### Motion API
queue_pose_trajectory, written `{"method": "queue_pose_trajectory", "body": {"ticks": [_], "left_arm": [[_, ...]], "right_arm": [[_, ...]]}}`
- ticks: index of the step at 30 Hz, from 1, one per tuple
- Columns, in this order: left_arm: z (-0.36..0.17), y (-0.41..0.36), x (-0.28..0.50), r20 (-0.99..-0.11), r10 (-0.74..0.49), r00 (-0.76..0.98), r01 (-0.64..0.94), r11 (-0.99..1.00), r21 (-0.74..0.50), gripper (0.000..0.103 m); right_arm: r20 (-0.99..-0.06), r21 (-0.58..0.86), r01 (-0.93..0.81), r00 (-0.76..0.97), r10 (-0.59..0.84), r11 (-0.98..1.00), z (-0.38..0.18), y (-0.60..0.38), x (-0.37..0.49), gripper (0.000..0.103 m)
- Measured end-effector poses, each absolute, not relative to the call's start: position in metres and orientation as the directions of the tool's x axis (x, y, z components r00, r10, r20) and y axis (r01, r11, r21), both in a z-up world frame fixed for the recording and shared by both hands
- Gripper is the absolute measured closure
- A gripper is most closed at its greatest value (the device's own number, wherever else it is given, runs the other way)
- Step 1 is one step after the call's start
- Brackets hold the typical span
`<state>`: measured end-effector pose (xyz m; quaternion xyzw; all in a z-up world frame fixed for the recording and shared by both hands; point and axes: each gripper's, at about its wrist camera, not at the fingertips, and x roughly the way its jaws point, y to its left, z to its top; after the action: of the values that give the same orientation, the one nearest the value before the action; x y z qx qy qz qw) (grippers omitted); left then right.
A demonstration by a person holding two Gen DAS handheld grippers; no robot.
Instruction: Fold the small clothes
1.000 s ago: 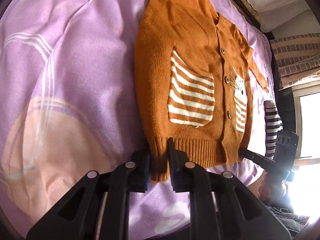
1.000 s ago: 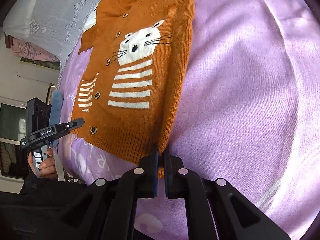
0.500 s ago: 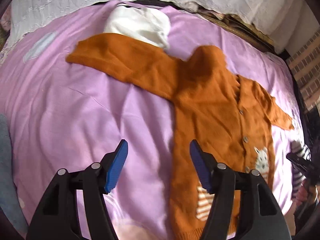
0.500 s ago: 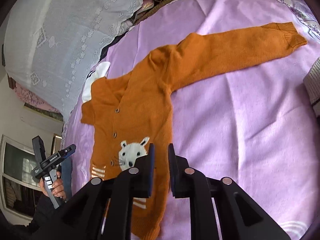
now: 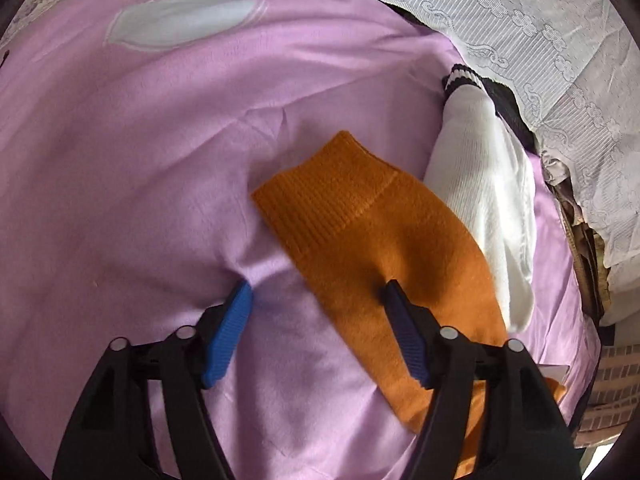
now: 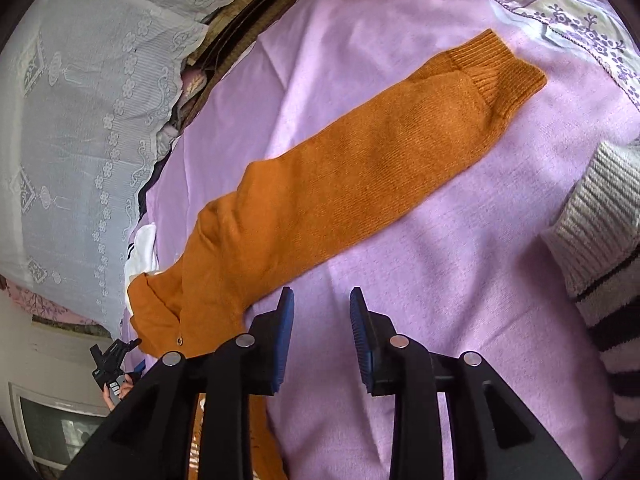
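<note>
Both my claws gape empty: left gripper point(image 5: 316, 300) straddles the orange knitted cardigan sleeve's point(image 5: 372, 240) edge, right gripper point(image 6: 322, 300) sits just below the other sleeve point(image 6: 360, 168), so I'd pinch near each ribbed cuff.

A: Where does the left wrist view look from?
B: Close above the bed point(image 5: 120, 160), down along its hand-held gripper point(image 5: 316, 300) at one sleeve cuff point(image 5: 332, 200).
A: And the right?
B: Similar, over the other sleeve point(image 6: 360, 168). Both share the cardigan and white garment point(image 5: 488, 184).
</note>
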<state>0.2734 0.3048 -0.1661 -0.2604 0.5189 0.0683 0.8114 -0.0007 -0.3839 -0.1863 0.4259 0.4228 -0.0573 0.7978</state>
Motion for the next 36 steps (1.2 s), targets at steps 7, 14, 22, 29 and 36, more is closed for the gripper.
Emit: {"method": "queue_pose_trajectory", "body": {"ticks": [7,14,22,29,36], "left_arm": [[-0.132,0.329,0.233,-0.831,-0.080,0.550,-0.437,0.821,-0.368,0.095],[-0.163,0.341,0.186,-0.894,-0.009,0.448,-0.502,0.825,-0.259,0.088],[-0.081,0.300,0.162,-0.818,0.168,0.550,-0.411,0.907,-0.090,0.055],[-0.089,0.115,0.189,-0.834,-0.203,0.513,0.187,0.975,-0.122,0.046],[-0.142,0.002,0.215,-0.863,-0.058,0.502,0.351,0.926,0.142,0.037]], "right_arm": [[-0.683,0.686,0.550,0.712,0.162,0.476,-0.198,-0.439,0.005,0.062],[-0.707,0.642,0.639,0.707,0.004,0.424,-0.209,-0.464,0.006,0.098],[-0.774,0.482,0.707,0.621,-0.126,0.517,-0.173,-0.462,-0.016,0.087],[-0.681,0.505,0.254,0.705,0.200,0.825,-0.134,-0.331,0.075,0.084],[-0.704,0.615,0.102,0.517,0.486,0.782,-0.182,-0.250,0.165,0.075]]}}
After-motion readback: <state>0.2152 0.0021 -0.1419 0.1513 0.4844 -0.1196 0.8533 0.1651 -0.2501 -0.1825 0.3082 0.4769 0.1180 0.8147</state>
